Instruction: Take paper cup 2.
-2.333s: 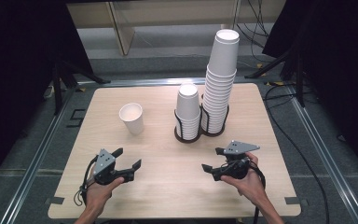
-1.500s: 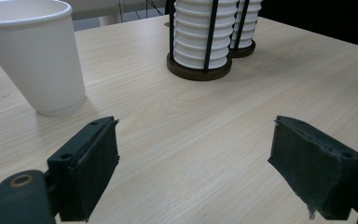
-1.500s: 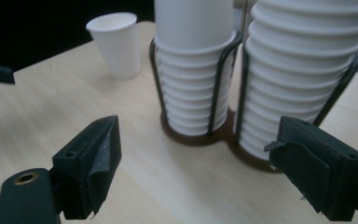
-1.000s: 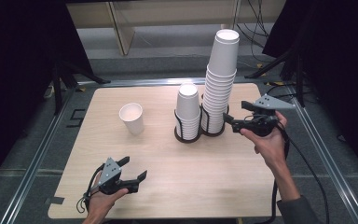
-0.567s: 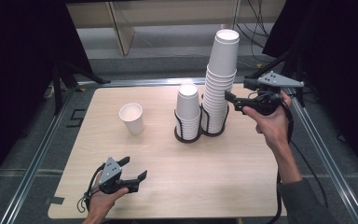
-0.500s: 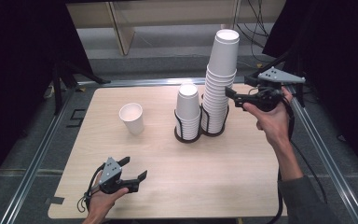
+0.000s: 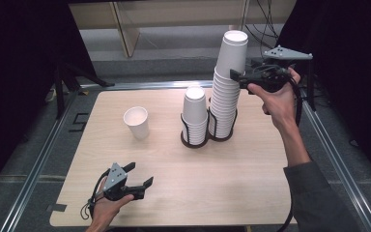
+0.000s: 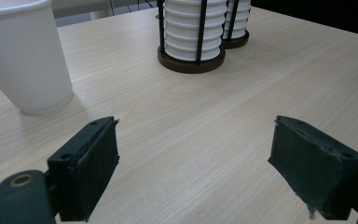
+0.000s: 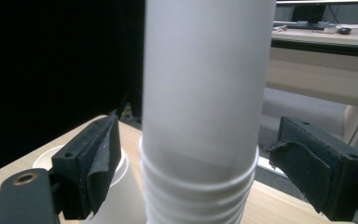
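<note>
Flanking the tall stack (image 7: 227, 92): short stack (image 7: 194, 116), lone cup (image 7: 136, 123).

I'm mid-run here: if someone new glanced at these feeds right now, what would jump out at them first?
Probably the tall stack of white cups, rising from its black wire holder at the table's far right, with the right gripper raised beside its top cup, jaws open on either side and not yet closed. Next, the shorter stack alongside it, and a single cup standing alone to the left. The left gripper sits open near the front edge.
</note>
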Tool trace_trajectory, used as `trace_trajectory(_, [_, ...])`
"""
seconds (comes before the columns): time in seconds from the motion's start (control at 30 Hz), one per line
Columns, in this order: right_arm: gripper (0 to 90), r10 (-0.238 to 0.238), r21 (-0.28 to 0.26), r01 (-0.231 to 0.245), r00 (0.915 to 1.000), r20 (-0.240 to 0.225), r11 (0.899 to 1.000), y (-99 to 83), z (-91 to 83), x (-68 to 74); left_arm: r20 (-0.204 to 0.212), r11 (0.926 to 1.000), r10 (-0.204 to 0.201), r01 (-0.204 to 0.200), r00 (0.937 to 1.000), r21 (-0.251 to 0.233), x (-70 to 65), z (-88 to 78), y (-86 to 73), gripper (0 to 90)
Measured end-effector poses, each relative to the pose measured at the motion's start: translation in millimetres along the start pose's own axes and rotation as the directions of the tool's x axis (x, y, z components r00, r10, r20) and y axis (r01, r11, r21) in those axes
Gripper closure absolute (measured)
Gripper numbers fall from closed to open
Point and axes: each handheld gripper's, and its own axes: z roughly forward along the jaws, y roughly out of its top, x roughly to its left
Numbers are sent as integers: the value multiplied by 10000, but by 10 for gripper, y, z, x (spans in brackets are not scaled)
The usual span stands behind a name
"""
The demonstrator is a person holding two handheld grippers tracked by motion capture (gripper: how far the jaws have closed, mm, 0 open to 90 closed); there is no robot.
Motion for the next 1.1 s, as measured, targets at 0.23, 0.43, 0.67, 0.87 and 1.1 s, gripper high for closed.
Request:
trace_trajectory(0.23, [155,380,-140,-382,9992,-152,9992,94,175,-53,-15,10000,0,0,10000,88,-4,-4,3,144])
trace_trajectory(0.43, [151,304,8,-304,9995,-70,9995,162,330,-27,-31,9999,7,-6,10000,126,-14,-6,5,144])
trace_trajectory(0.67, [152,284,38,-284,9996,92,9996,202,439,-30,-5,9999,18,-18,10000,110,-16,-4,3,144])
trace_trajectory(0.87, [155,370,48,-371,9993,64,9993,220,477,-29,30,9999,82,-82,10000,122,-16,-3,4,144])
trace_trajectory(1.1, [166,346,112,-346,9994,32,9993,231,474,-27,18,9999,78,-78,10000,123,-16,-3,5,144])
